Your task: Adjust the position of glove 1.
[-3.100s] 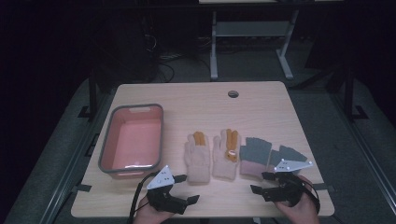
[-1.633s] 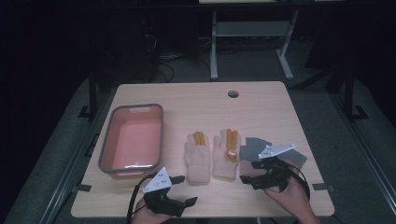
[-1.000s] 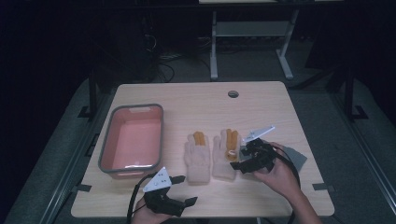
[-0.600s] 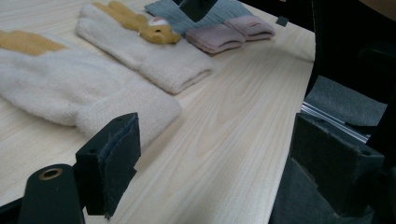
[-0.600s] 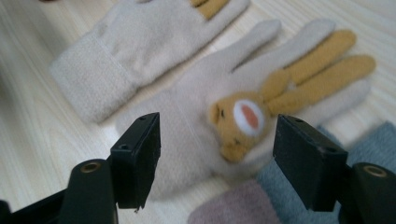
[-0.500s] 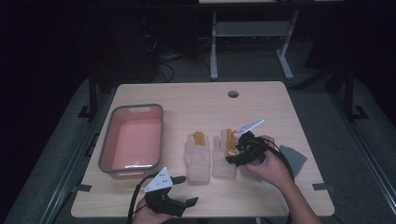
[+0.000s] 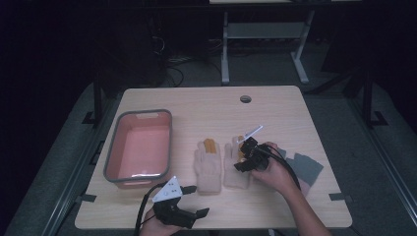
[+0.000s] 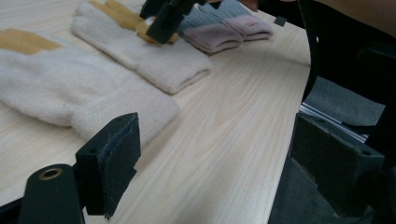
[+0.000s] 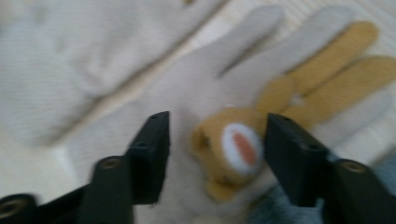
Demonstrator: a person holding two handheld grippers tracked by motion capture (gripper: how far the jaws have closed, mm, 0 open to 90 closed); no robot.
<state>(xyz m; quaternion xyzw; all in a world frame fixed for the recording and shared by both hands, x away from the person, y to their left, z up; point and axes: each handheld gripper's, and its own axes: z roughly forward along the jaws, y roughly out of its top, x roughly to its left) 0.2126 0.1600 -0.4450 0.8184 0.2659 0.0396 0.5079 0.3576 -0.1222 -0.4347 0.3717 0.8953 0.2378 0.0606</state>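
Observation:
Two cream knit gloves with yellow fingers lie side by side mid-table, the left glove (image 7: 209,166) and the right glove (image 7: 234,174). My right gripper (image 7: 242,160) points down onto the right glove (image 9: 187,88). Its jaws have just been closing and stand either side of a raised yellow animal figure (image 9: 233,144) on that glove, with gaps left at both pads. The other cream glove (image 9: 70,51) lies beside it. My left gripper (image 7: 196,200) rests at the table's front edge, open (image 8: 224,168), nothing between its jaws, pointing past the cream cuffs (image 8: 154,60).
A pink bin with a grey rim (image 7: 118,152) stands at the left of the table. A pair of grey and pink gloves (image 7: 307,167) lies right of the cream pair. The table edge and dark floor are close to the left gripper.
My right gripper has moved left from the grey gloves and down onto the right cream glove. The left gripper has not moved.

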